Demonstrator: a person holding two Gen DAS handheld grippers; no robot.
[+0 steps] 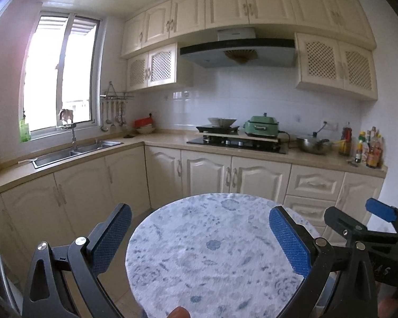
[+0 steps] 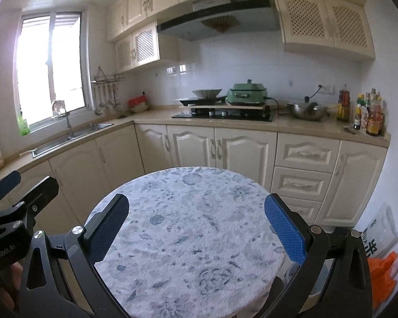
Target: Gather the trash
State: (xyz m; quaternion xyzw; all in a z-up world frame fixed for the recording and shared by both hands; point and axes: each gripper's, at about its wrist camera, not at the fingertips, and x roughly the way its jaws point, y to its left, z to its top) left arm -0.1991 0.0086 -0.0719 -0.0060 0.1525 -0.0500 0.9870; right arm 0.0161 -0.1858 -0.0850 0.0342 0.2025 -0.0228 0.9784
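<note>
— what colours are in front of you?
— your round table (image 2: pixel 188 238) wears a white cloth with a blue-grey floral print. both grippers carry blue textured pads (image 1: pixel 289 241) on black frames.
— and beyond?
— cream cabinets (image 1: pixel 207 172), white wall tiles (image 1: pixel 252 100), a beige counter (image 2: pixel 305 129), a mint-green cooker (image 2: pixel 245 94), an orange bag (image 2: pixel 384 270) on the floor.

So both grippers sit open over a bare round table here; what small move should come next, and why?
Probably swing the right hand-held gripper down to the right, toward the orange bag and white bag on the floor. The cloth-covered table shows no trash, and both the right and the left hand-held gripper are open and hold nothing.
</note>
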